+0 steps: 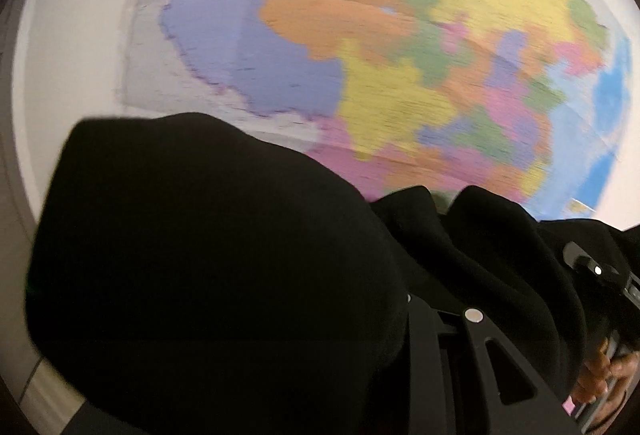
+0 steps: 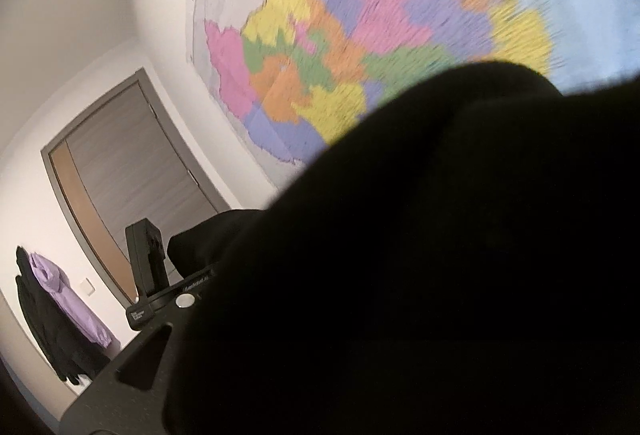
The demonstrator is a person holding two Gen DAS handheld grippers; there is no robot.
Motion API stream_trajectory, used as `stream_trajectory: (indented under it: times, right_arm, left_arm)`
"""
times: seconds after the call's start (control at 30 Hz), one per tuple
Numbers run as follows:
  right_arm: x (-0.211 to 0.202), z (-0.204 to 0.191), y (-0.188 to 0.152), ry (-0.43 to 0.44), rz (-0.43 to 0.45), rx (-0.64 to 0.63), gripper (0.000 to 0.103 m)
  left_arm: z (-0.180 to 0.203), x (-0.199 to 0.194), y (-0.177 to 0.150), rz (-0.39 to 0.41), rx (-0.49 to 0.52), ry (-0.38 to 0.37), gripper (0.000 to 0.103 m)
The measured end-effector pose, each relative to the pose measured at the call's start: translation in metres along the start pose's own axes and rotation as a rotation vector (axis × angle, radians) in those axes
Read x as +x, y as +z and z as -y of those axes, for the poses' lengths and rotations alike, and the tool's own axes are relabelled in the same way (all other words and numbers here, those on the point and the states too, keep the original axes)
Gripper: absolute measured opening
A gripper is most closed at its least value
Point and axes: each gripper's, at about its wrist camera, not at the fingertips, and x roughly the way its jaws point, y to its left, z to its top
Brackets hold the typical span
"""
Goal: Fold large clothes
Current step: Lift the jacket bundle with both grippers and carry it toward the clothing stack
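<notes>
A black garment is draped over both claws, raised in front of a coloured wall map. The cloth hides the jaws of the left claw and right claw, so whether either is closed on the fabric cannot be told. The risk, as I judge it: a loose hold on heavy cloth could let a corner slip and spoil the fold.
</notes>
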Motion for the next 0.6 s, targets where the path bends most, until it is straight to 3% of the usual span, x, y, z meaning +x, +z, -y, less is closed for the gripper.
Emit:
stream_trajectory:
  times: [0.13,0.23,0.27,0.37,0.43,0.47,0.6]
  right_arm:
    - [0.051,-0.007,-0.014,0.03,-0.003,-0.021,0.02]
    - [0.093,0.0,-0.043,0.01,-0.062,-0.02,0.02]
    - [0.113,0.012,-0.064,0.014,-0.133,0.029,0.02]
    - [0.148,0.037,-0.119,-0.031,-0.289,0.095,0.023]
    - [0.157,0.051,-0.148,-0.06,-0.358,0.144,0.031]
    - [0.154,0.055,-0.155,-0.051,-0.352,0.158,0.032]
    - [0.129,0.05,-0.161,-0.02,-0.312,0.165,0.056]
  left_arm:
    - [-0.044,0.022,0.005,0.01,-0.046,0.069,0.027]
    - [-0.083,0.047,-0.006,-0.004,-0.062,0.123,0.028]
    - [-0.094,0.056,-0.013,-0.021,-0.078,0.139,0.029]
    - [-0.133,0.105,-0.058,-0.171,-0.117,0.199,0.029]
    - [-0.149,0.134,-0.092,-0.284,-0.119,0.246,0.033]
    - [-0.155,0.139,-0.103,-0.299,-0.139,0.247,0.035]
    - [-0.166,0.132,-0.107,-0.268,-0.164,0.216,0.044]
